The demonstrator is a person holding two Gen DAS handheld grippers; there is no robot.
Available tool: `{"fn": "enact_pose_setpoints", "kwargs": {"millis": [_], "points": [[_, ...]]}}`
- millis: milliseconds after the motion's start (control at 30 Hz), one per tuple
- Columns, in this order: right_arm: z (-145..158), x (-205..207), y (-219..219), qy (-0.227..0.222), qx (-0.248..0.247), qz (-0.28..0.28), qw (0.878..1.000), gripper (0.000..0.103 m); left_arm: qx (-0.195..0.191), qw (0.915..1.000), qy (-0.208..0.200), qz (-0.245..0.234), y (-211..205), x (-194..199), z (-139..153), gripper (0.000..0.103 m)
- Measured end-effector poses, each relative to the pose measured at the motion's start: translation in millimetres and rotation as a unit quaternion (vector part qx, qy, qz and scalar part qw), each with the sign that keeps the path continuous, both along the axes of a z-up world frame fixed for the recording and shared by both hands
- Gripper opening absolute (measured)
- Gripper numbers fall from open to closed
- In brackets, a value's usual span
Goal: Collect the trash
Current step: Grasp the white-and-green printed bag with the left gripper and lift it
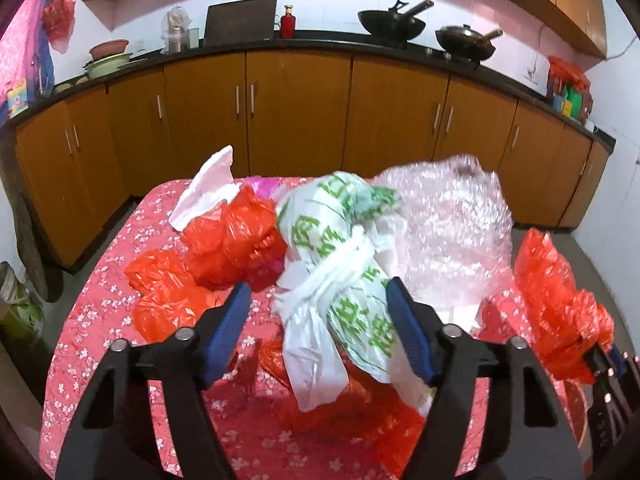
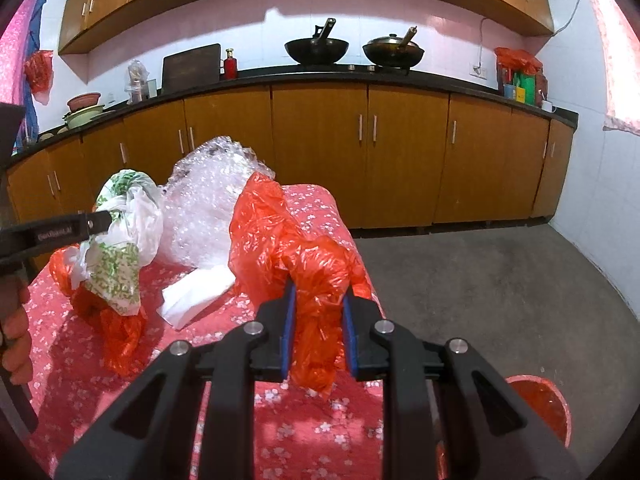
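Observation:
Plastic trash lies on a table with a red flowered cloth (image 1: 100, 312). My left gripper (image 1: 320, 300) is open, its blue pads on either side of a white bag with green print (image 1: 340, 264), which also shows in the right wrist view (image 2: 120, 240). My right gripper (image 2: 319, 320) is shut on a crumpled red plastic bag (image 2: 304, 256), seen at the right edge of the left wrist view (image 1: 556, 308). Other red bags (image 1: 224, 248), clear bubble wrap (image 1: 448, 224) and white paper (image 2: 196, 296) lie on the cloth.
Wooden kitchen cabinets (image 1: 296, 112) with a dark counter stand behind the table, with two woks (image 2: 316, 50) on it. A red bin (image 2: 540, 404) stands on the grey floor right of the table. More bubble wrap shows in the right wrist view (image 2: 208, 200).

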State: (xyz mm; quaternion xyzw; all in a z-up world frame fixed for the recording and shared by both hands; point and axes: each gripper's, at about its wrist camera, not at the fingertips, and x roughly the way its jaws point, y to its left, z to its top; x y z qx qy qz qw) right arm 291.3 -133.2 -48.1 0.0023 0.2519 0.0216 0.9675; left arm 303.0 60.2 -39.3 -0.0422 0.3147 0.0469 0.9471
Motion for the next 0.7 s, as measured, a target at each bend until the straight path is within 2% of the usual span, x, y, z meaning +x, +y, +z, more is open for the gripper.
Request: {"fn": "enact_pose_setpoints", "kwargs": {"millis": [33,100,133,200,233,300,500,700], "points": [[-0.5,0.3,-1.1,0.001,0.001,-0.001,1.000,0.021,0.001,1.0000,0.002,-0.001,-0.9,-0.2,-1.4,0.060],[-1.5,0.3,-2.3,0.002,0.002,-0.002,1.000,0.021,0.003,1.0000,0.009,-0.002,-2.0,0.3,-4.3,0.046],[-1.5,0.6,-2.3,0.003,0.002,-0.002,1.000,0.021,0.002,0.9999,0.014,-0.007,-2.4,0.5,-6.2,0.043],[-1.6,1.9,-1.5,0.004,0.001,-0.002,1.000,0.021,0.005,0.9998,0.019,-0.010,-2.9,1.3,-8.8,0.027],[-2.1,2.0,-1.0,0.005,0.001,-0.002,1.000,0.021,0.007,0.9997,0.021,-0.013,-2.9,1.6,-10.4,0.024],[-1.1,2.5,1.4,0.005,-0.001,-0.001,1.000,0.021,0.010,0.9996,0.019,-0.015,-2.7,0.0,-11.1,0.009],[6.1,-1.0,4.4,-0.006,0.000,0.003,1.000,0.021,-0.007,0.9995,-0.021,-0.022,6.2,-15.8,5.2,0.006],[10.3,-10.5,6.6,-0.021,0.000,0.007,1.000,0.021,0.002,0.9984,-0.053,-0.018,9.3,-30.0,18.3,0.006]]}}
